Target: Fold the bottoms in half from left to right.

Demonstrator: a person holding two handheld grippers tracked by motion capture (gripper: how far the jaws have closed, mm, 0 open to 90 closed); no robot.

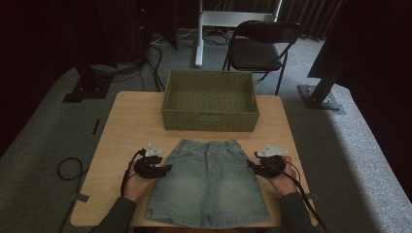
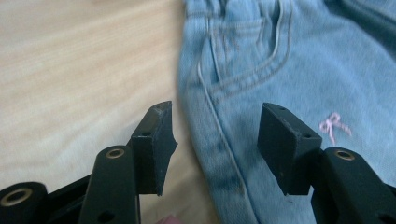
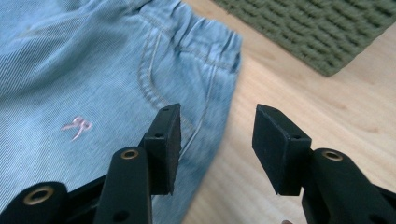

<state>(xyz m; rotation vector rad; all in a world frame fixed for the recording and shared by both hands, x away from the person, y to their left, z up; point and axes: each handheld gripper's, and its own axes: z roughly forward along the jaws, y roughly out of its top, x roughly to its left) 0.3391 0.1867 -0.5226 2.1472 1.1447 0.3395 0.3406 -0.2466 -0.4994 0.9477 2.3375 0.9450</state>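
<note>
basket point(image 1: 209, 101) behind denim skirt point(image 1: 209, 182) | chair point(image 1: 260, 46) beyond wooden table point(image 1: 131, 126)

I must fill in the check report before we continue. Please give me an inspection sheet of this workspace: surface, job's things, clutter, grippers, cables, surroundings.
Surface: wooden table, bare around the items.
Job's things: denim skirt lying flat, waistband toward the green woven basket, which looks empty.
Clutter: nothing seen.
Grippers: left gripper open, jaws astride the skirt's left edge; right gripper open at the skirt's right edge.
Cables: one trails from each gripper; a loose black cable on the floor.
Surroundings: grey carpet, black folding chair behind the table.
</note>
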